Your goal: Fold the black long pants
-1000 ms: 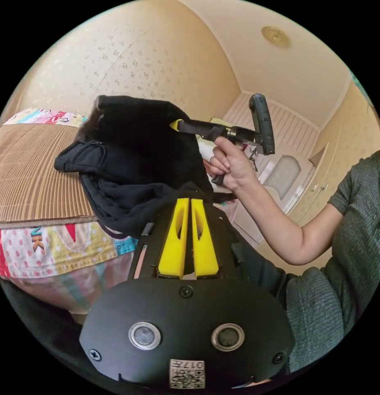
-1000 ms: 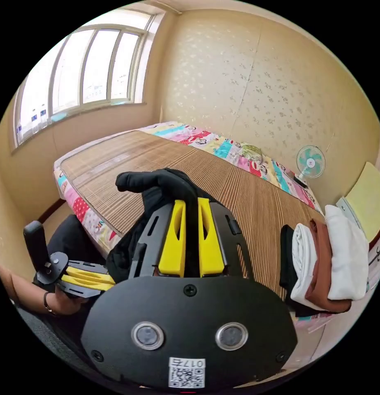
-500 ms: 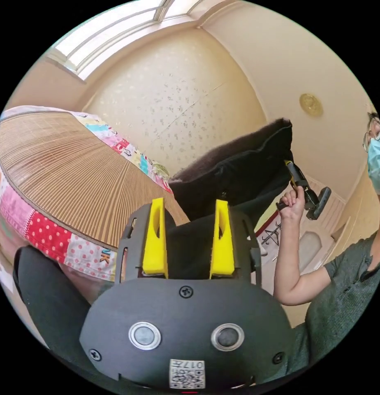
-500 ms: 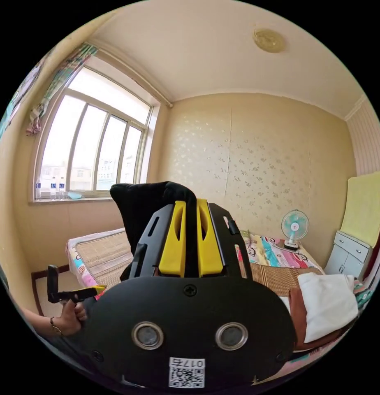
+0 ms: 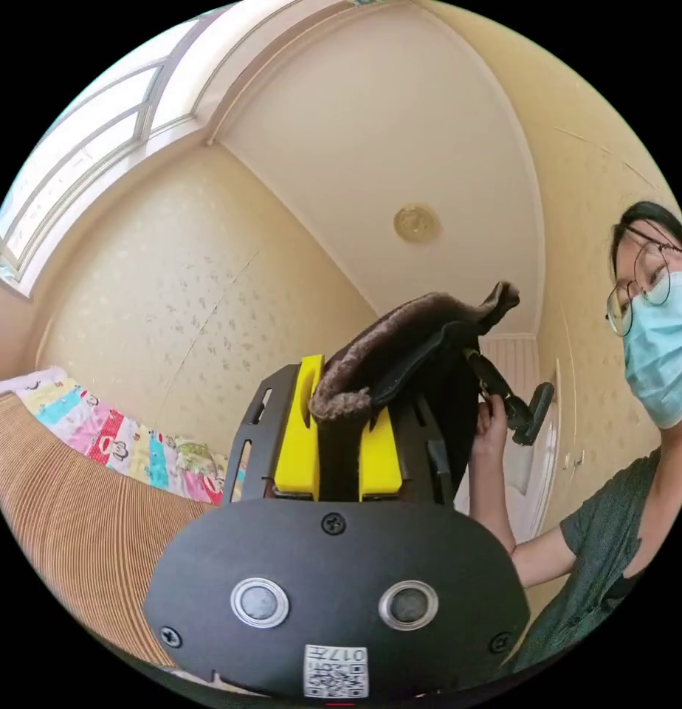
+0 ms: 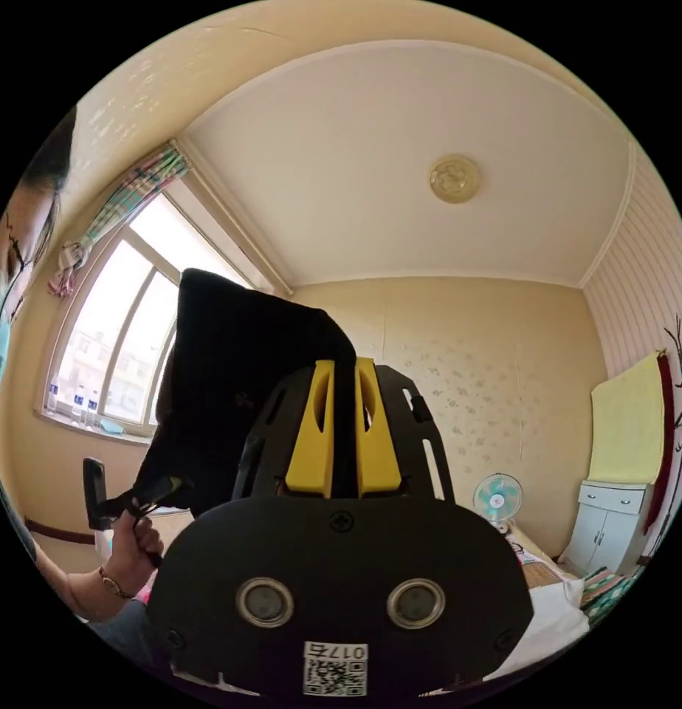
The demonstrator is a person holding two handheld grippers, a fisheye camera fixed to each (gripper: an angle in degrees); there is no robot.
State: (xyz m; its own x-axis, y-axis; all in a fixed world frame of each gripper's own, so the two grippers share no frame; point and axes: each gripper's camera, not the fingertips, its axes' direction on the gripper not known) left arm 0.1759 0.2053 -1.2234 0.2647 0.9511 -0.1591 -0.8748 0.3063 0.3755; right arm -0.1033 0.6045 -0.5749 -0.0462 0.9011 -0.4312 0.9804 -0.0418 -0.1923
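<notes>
I hold one claw in each hand, and both are raised high, so the cameras look up toward the ceiling. My left claw [image 5: 338,413] is closed on the black long pants [image 5: 422,340]: its two yellow jaws press from both sides on a thick edge of the cloth, which has a brown fleecy inner side. From this edge the cloth runs up and across to my right claw [image 5: 477,362], which I see in the left gripper view at the other end of the same edge, with my right hand [image 5: 490,428] on its handle.

In the right gripper view, my right claw [image 6: 344,413] is also closed on the pants [image 6: 230,369]. A thin fold of black cloth stands between the two yellow jaws, and they press on it. The rest of the cloth hangs as a dark mass to the left side of the claw and goes down to my left claw [image 6: 167,487], held by my left hand [image 6: 131,550] with a bracelet on the wrist. So the pants are in the air between the two claws, not lying on the bed.

The bed [image 5: 53,502] with its woven mat and colourful sheet is low in the left gripper view. In the right gripper view I see the window [image 6: 105,354], a small fan [image 6: 497,498], a white cabinet [image 6: 603,524] and some folded white cloth [image 6: 551,624] near the bottom edge.
</notes>
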